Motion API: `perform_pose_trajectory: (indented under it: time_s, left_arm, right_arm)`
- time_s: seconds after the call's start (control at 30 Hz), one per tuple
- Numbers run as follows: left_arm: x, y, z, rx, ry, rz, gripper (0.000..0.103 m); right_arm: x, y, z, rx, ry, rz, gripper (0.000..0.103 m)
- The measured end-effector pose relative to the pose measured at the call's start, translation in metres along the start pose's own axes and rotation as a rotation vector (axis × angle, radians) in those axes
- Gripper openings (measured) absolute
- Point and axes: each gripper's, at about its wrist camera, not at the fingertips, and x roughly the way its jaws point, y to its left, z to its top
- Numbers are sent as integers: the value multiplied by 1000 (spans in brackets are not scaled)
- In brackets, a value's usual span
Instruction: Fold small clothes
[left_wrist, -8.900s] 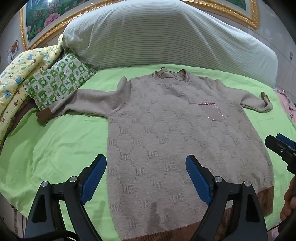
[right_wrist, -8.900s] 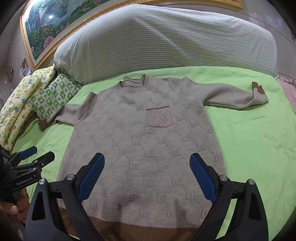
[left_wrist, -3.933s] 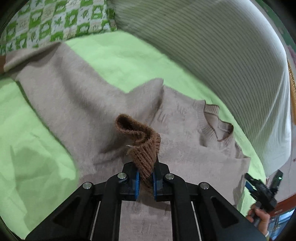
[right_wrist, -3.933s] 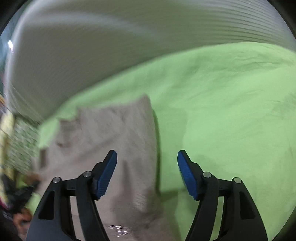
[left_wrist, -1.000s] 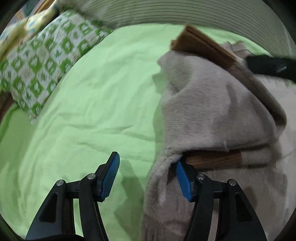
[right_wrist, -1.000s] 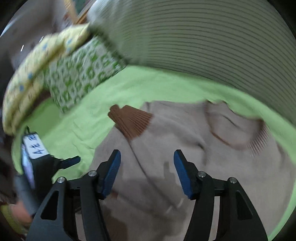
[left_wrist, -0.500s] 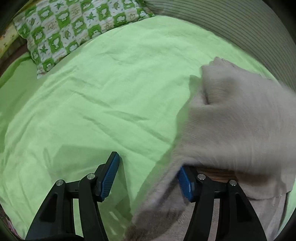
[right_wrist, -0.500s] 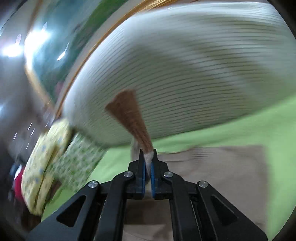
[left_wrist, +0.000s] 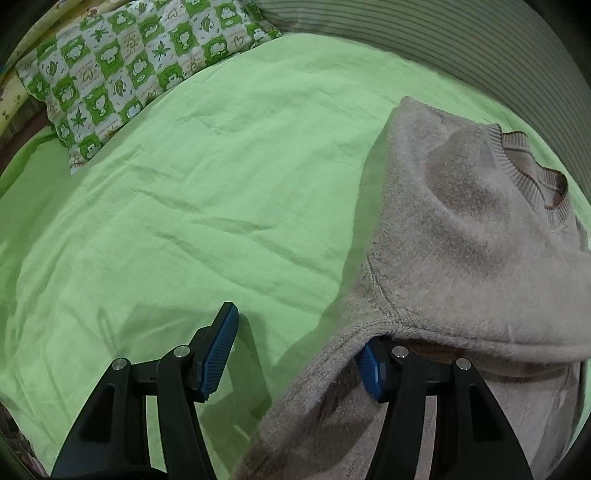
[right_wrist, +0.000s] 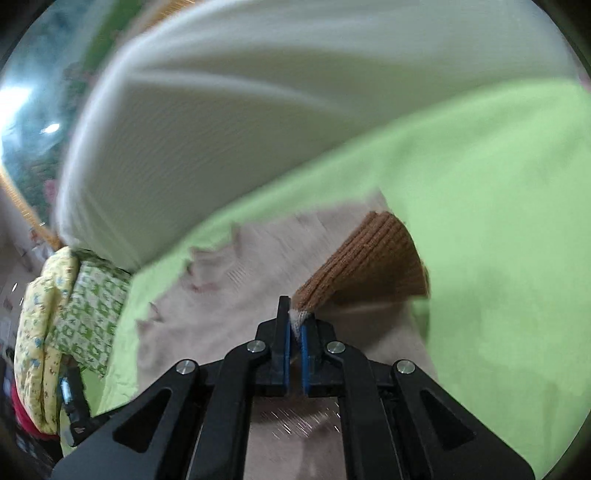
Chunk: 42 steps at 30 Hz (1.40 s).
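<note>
Green bedsheet (left_wrist: 207, 192) under beige sweater (left_wrist: 461, 236), striped pillow (right_wrist: 258, 122) behind.

green bed (left_wrist: 221, 177), beige sweater (left_wrist: 480, 258), checked pillow (left_wrist: 122, 66)

The sweater (left_wrist: 461, 236) is fuzzy, matt beige knit, its brown cuff (right_wrist: 369, 258) coarsely ribbed. The bed sheet (left_wrist: 184, 184) is smooth, creased green cloth; at 11 o'clock lies a printed cotton pillow (left_wrist: 122, 62). The left tongs (left_wrist: 299, 354) are matt black plastic, with ridged blue pads (left_wrist: 218, 354) and shiny metal rivets
</note>
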Motion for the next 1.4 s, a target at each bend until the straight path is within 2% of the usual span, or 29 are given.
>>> perform_pose_trajectory:
  time_s: [0.07, 0.2, 0.37, 0.47, 0.5, 0.53, 0.6, 0.67, 0.73, 0.8, 0.83, 0.9, 1.03, 1.1, 1.17, 1.23, 1.3, 1.4]
  left_arm:
    - [-3, -3, 0, -2, 4, -1, 61]
    - [2, -4, 0, 13, 4, 12, 62]
    - [6, -9, -4, 32, 2, 5, 62]
    - [9, -4, -7, 23, 5, -6, 63]
    - [8, -3, -7, 24, 10, -12, 63]
    - [8, 0, -9, 26, 7, -15, 63]
    - [6, 4, -11, 31, 2, -10, 69]
    - [10, 13, -13, 7, 11, -9, 75]
    - [13, 21, -14, -24, 23, -38, 75]
    - [10, 20, -14, -20, 24, -35, 75]
    - [8, 19, -15, -15, 32, -31, 75]
    - [0, 16, -21, -28, 44, -50, 73]
    - [-25, 15, -32, -45, 21, -116, 73]
    - [-38, 9, -39, -54, 3, -168, 73]
    - [-44, 2, -41, -76, 21, -247, 73]
    - [-40, -7, -40, -105, 56, -332, 73]
    - [-30, -12, -35, -136, 85, -356, 73]
    - [-5, 1, -26, -262, 130, -412, 73]
  right_arm:
    - [11, 2, -3, -19, 32, -31, 5]
    - [19, -23, -28, 9, 107, -108, 5]
    - [28, -39, -45, 42, 176, -122, 6]
    - [31, -41, -48, 69, 210, -123, 18]
    - [28, -42, -48, 69, 213, -135, 25]
    - [25, -43, -47, 73, 212, -155, 39]
    - [14, -45, -47, 96, 189, -157, 52]
    - [4, -46, -48, 107, 175, -167, 54]
    - [-9, -41, -46, 89, 149, -214, 54]
    - [-24, -24, -41, 24, 79, -232, 54]
    - [-27, -11, -37, -12, 57, -201, 54]
    - [-15, 20, -27, -82, 74, -90, 54]
    - [48, 93, -3, -182, 196, 166, 54]
    - [85, 132, 6, -228, 260, 246, 54]
    - [122, 170, 11, -288, 328, 318, 54]
    - [159, 201, 13, -330, 384, 351, 54]
    - [200, 226, 8, -360, 494, 374, 52]
    - [245, 246, -5, -416, 597, 370, 50]
